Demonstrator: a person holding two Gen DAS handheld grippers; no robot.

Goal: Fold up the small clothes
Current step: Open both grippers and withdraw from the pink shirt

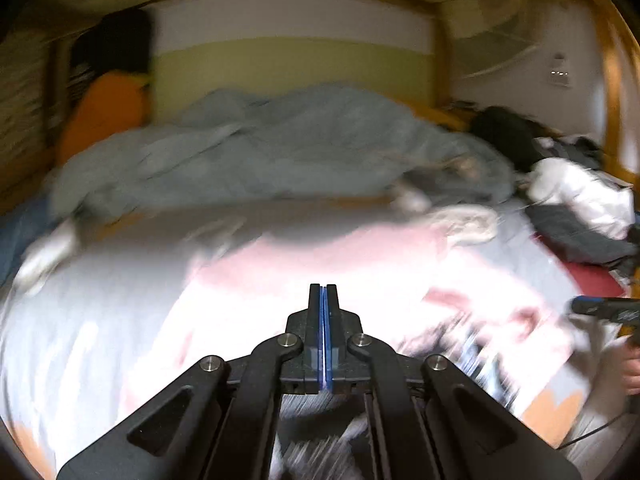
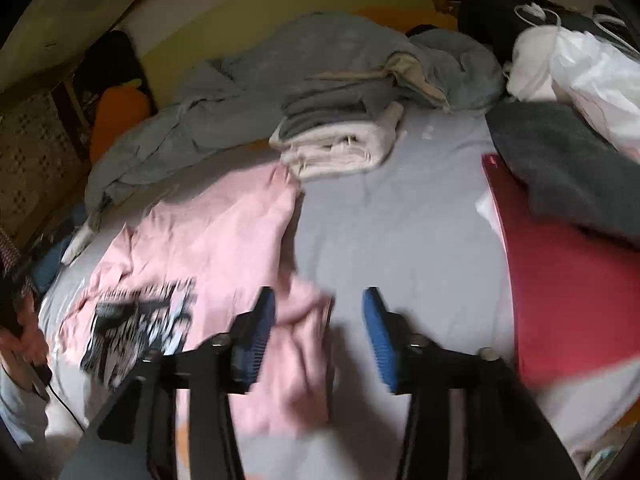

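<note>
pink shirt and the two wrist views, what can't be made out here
- Print on the pink shirt: unreadable in either view, smeared by motion blur.
- Shirt's near hem, right wrist view: hidden behind the open right tongs.
- Shirt's near part, left wrist view: covered by the shut left tongs and overexposed.
- Folded stack: number of items unclear, blurred.

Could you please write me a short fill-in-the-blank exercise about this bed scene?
1. The shirt spread on the bed is ____ in colour.
2. The right gripper has its jaws ____.
3. The left gripper has its jaws ____.
4. The folded stack lies on a ____ sheet.

Missing words: pink; open; shut; grey
</note>
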